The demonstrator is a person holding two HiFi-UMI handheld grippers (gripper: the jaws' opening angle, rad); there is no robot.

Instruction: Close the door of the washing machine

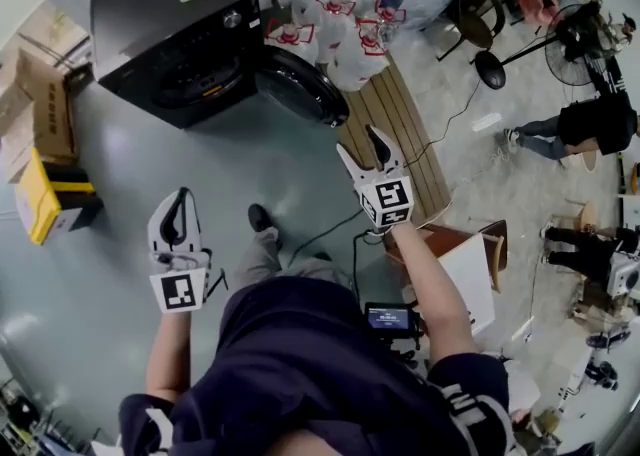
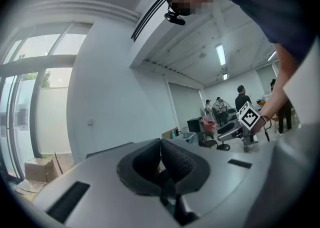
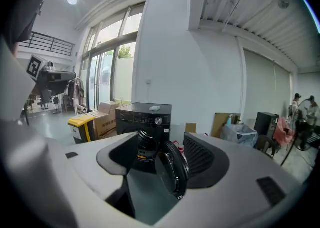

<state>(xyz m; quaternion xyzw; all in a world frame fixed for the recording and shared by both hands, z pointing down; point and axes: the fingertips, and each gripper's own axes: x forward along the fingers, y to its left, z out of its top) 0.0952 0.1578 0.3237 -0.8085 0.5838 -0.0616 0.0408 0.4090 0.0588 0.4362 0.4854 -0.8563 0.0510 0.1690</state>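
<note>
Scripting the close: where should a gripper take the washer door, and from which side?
Grip the door at its free rim, the edge farthest from the washing machine. It stands swung wide open, hinged at the machine's front, so that rim probably gives most leverage. Come from the front with the right gripper, which is open.

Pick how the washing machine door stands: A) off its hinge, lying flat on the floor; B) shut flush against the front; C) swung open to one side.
C: the round door stands out from the washing machine, leaving the drum opening uncovered.
</note>
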